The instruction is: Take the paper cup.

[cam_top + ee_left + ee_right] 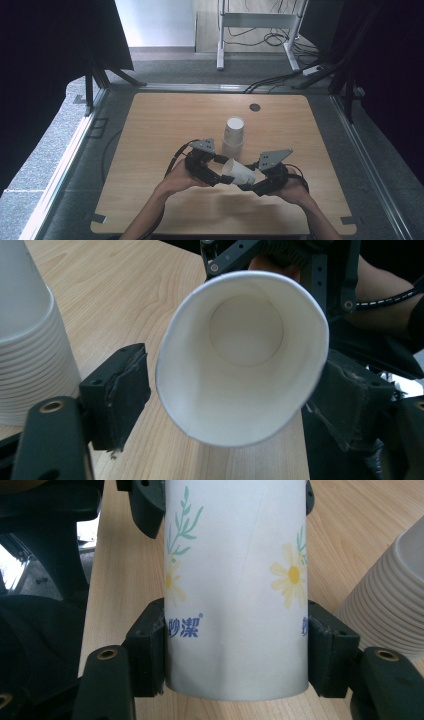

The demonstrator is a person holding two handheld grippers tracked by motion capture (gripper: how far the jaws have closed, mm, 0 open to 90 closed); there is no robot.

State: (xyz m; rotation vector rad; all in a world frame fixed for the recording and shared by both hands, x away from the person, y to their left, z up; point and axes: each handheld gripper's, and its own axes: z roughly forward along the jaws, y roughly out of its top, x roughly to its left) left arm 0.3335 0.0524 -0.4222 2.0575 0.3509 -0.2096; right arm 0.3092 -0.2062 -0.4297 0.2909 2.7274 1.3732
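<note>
Two grippers meet over the near middle of the wooden table point(160, 120), sharing one paper cup point(239, 172) that lies on its side above the board, mouth toward the person's left. In the right gripper view, the right gripper point(235, 645) has both black pads pressed flat against the cup's base end, one at nine o'clock and one at three o'clock of the wall, so it is pinching the cup firmly; the printed daisies and blue lettering sit between the pads.

In the left gripper view, the left gripper point(225, 390) faces straight into the cup's open mouth. Its jaws straddle the rim: the pad at eight o'clock stands just clear of the paper with a sliver of table showing between, while the pad at four o'clock seems to touch the rim, though the dark padding there makes that hard to judge. The rim is squashed slightly oval.

From the high view, a stack of white cups point(233, 135) stands upright at twelve o'clock from the held cup, just beyond the two grippers and apart from them.
</note>
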